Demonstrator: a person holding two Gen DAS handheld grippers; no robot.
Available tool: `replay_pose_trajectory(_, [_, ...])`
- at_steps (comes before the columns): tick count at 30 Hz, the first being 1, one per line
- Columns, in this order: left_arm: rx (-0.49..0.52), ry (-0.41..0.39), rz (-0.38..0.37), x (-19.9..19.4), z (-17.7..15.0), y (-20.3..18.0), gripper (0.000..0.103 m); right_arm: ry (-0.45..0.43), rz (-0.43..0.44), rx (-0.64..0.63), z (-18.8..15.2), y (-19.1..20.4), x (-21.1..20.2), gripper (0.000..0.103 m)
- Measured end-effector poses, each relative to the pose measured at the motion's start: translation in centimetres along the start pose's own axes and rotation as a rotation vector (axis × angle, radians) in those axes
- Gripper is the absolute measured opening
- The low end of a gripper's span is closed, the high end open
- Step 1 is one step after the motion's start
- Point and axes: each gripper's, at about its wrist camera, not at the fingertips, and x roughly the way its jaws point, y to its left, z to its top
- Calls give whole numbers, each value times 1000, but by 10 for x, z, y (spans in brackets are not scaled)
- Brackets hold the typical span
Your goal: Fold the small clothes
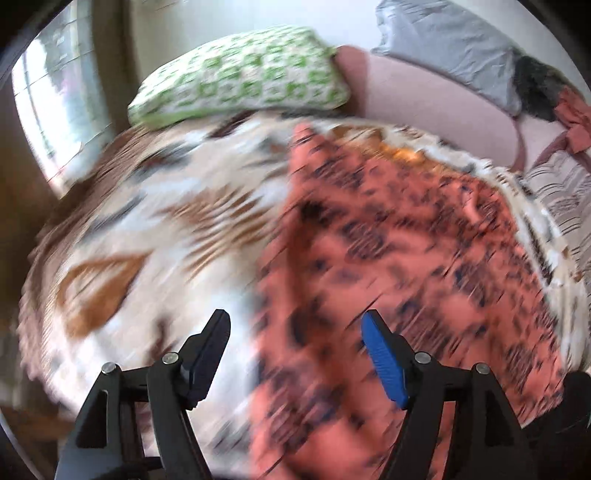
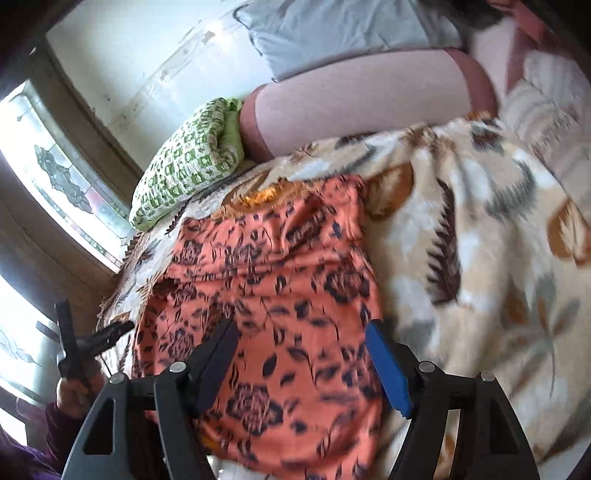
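Bed setup, basically – a leaf-print blanket (image 2: 480,229) spread over everything, and the orange floral garment (image 2: 266,295) lying flat on it is the landmark for the rest. Nearest to us, the right gripper (image 2: 301,363) hangs over the garment's near end, fingers spread wide, nothing pinched. The left gripper (image 1: 295,350) is also gaping and empty, sitting over the garment's left edge where it meets the blanket; from the right wrist view you can see it off the left side (image 2: 92,343). That left view is heavily motion-blurred, so fine detail is a guess there.

Beyond the garment's far end: a green checked pillow (image 2: 188,162), a pinkish bolster (image 2: 354,99), then a grey pillow (image 2: 332,33) against the wall.

Progress-wise it looks like a tidy rectangle – maybe partly folded, can't count layers. Probably another fold left to do.
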Motion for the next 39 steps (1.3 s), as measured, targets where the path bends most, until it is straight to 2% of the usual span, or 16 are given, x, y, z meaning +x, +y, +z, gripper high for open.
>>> replay_pose_trajectory(4, [-99, 41, 30, -22, -27, 39, 74, 27, 36, 70, -28, -10, -5, 75])
replay_pose_trajectory(8, [-125, 60, 37, -38, -46, 49, 74, 58, 42, 95, -47, -15, -7, 75])
replay_pose_trajectory(13, [-92, 109, -17, -35, -62, 40, 74, 92, 82, 167, -62, -25, -6, 75])
replay_pose_trajectory(15, [-95, 137, -58, -28, -70, 37, 73, 100, 69, 179, -68, -30, -6, 75])
replay_pose_trajectory(17, [-100, 149, -96, -23, -77, 34, 61, 127, 69, 197, -76, -35, -2, 75])
replay_pose_trajectory(20, [-72, 170, -138, -13, -83, 25, 52, 161, 67, 224, -86, -42, 5, 75])
replay_pose_trajectory(24, [-87, 193, -202, 1, -86, 22, 48, 184, 72, 260, -95, -49, 14, 74])
replay_pose_trajectory(29, [-95, 233, -202, 14, -91, 23, 46, 195, 71, 276, -96, -51, 17, 74])
replay_pose_trajectory(30, [-104, 240, -206, 16, -93, 24, 41, 195, 65, 273, -96, -52, 17, 74])
replay_pose_trajectory(31, [-107, 245, -212, 18, -94, 25, 31, 195, 60, 273, -96, -52, 18, 74])
replay_pose_trajectory(37, [-111, 254, -208, 14, -95, 29, 31, 218, 59, 303, -97, -58, 19, 74])
replay_pose_trajectory(39, [-113, 251, -191, 13, -95, 33, 37, 219, 62, 311, -98, -59, 19, 74])
